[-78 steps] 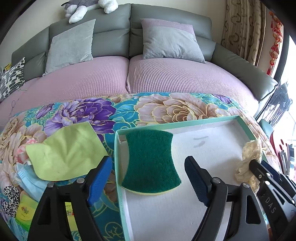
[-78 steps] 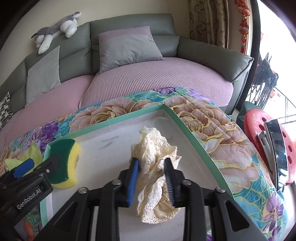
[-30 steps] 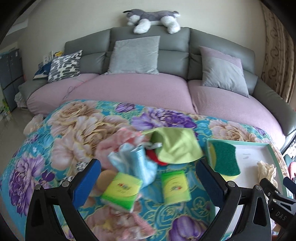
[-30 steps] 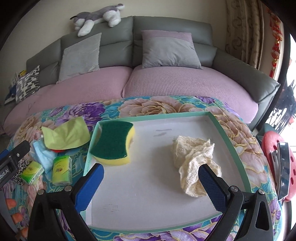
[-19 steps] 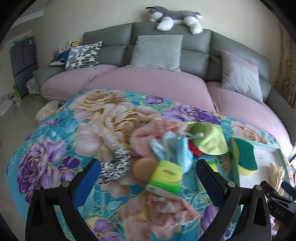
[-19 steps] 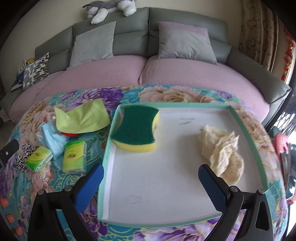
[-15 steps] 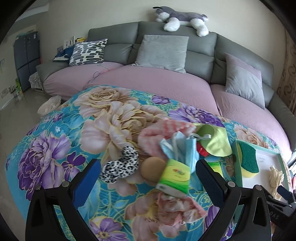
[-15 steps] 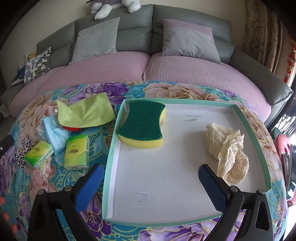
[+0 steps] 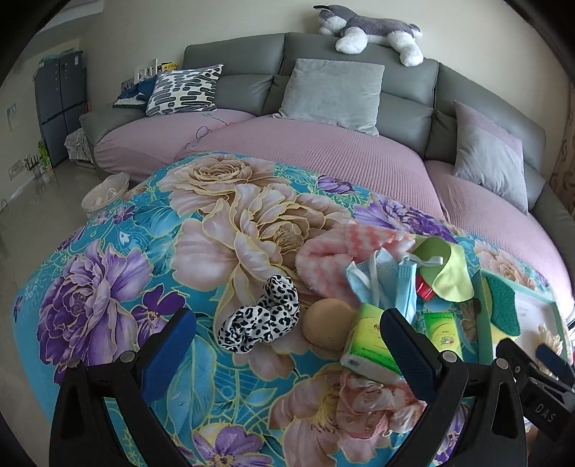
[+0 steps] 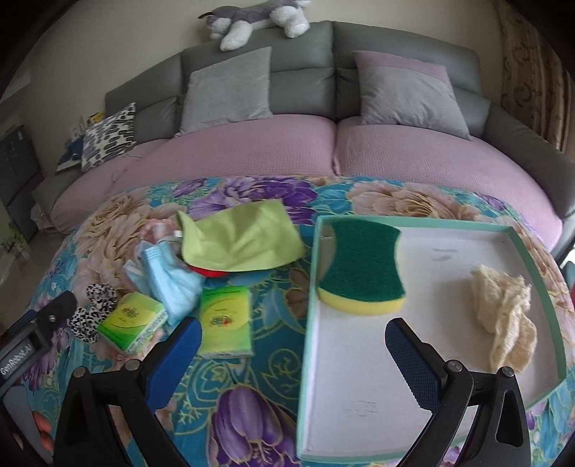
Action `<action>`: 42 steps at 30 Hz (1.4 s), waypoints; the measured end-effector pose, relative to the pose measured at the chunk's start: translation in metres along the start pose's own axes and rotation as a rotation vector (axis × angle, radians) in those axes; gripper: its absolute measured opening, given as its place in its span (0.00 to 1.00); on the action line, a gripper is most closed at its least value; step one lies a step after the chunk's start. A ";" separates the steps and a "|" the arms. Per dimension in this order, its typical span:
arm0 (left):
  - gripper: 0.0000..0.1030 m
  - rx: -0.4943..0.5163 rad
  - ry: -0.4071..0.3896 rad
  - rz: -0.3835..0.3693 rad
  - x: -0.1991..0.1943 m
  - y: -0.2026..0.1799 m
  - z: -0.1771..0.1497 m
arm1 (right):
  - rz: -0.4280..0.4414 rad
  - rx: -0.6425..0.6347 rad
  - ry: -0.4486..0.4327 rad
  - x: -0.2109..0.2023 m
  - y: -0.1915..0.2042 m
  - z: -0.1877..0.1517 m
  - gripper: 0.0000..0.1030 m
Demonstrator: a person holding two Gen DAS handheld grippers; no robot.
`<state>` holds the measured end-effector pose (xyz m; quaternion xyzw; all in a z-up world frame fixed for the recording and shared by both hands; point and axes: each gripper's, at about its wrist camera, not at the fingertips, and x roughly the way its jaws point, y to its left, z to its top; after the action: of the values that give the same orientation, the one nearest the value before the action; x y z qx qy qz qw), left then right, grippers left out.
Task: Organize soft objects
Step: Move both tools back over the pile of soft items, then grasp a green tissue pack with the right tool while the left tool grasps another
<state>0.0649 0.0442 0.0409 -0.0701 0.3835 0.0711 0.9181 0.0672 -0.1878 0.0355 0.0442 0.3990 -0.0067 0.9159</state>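
Observation:
A teal-rimmed white tray (image 10: pixel 532 258) holds a green-and-yellow sponge (image 10: pixel 363 269) and a cream lace cloth (image 10: pixel 506 312). Left of it on the floral cloth lie a lime cloth (image 10: pixel 240 237), a blue face mask (image 10: pixel 169 276), two green tissue packs (image 10: pixel 224 312), a leopard scrunchie (image 9: pixel 262 316), a tan round sponge (image 9: pixel 329 323) and a pink fluffy cloth (image 9: pixel 345 251). My left gripper (image 9: pixel 287 345) is open and empty, above the table's near edge before the scrunchie. My right gripper (image 10: pixel 293 352) is open and empty over the tray's left rim.
The table wears a floral cloth (image 9: pixel 143 258). Behind it stands a grey sofa with a pink cover (image 10: pixel 323 151), cushions and a plush dog (image 9: pixel 370 25). A pink crumpled cloth (image 9: pixel 373 402) lies near the left gripper. Bare floor (image 9: pixel 32 201) lies at the far left.
Both grippers pulled back and swung left. The right gripper let go of the lace cloth, which lies in the tray. The left view now takes in the pile of soft things.

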 end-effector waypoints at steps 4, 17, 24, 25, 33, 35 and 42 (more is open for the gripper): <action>0.99 0.010 0.026 -0.002 0.005 -0.001 -0.001 | 0.009 -0.050 0.023 0.012 0.015 -0.001 1.00; 0.99 0.071 0.099 -0.070 0.022 -0.024 -0.005 | 0.049 -0.104 0.095 0.036 0.033 -0.010 0.88; 0.99 0.115 0.134 -0.107 0.033 -0.042 -0.008 | 0.067 -0.123 0.126 0.046 0.040 -0.014 0.79; 0.99 0.118 0.140 -0.109 0.035 -0.043 -0.009 | 0.068 -0.127 0.131 0.048 0.041 -0.015 0.78; 0.96 0.114 0.170 -0.109 0.048 -0.044 -0.013 | 0.069 -0.119 0.172 0.063 0.043 -0.018 0.65; 0.89 0.118 0.182 -0.116 0.052 -0.045 -0.013 | 0.074 -0.112 0.184 0.067 0.042 -0.019 0.60; 0.62 0.114 0.217 -0.168 0.060 -0.047 -0.017 | 0.068 -0.125 0.189 0.071 0.044 -0.019 0.52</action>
<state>0.1040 -0.0005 -0.0103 -0.0571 0.4767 -0.0360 0.8765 0.1036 -0.1406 -0.0257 0.0009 0.4815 0.0533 0.8748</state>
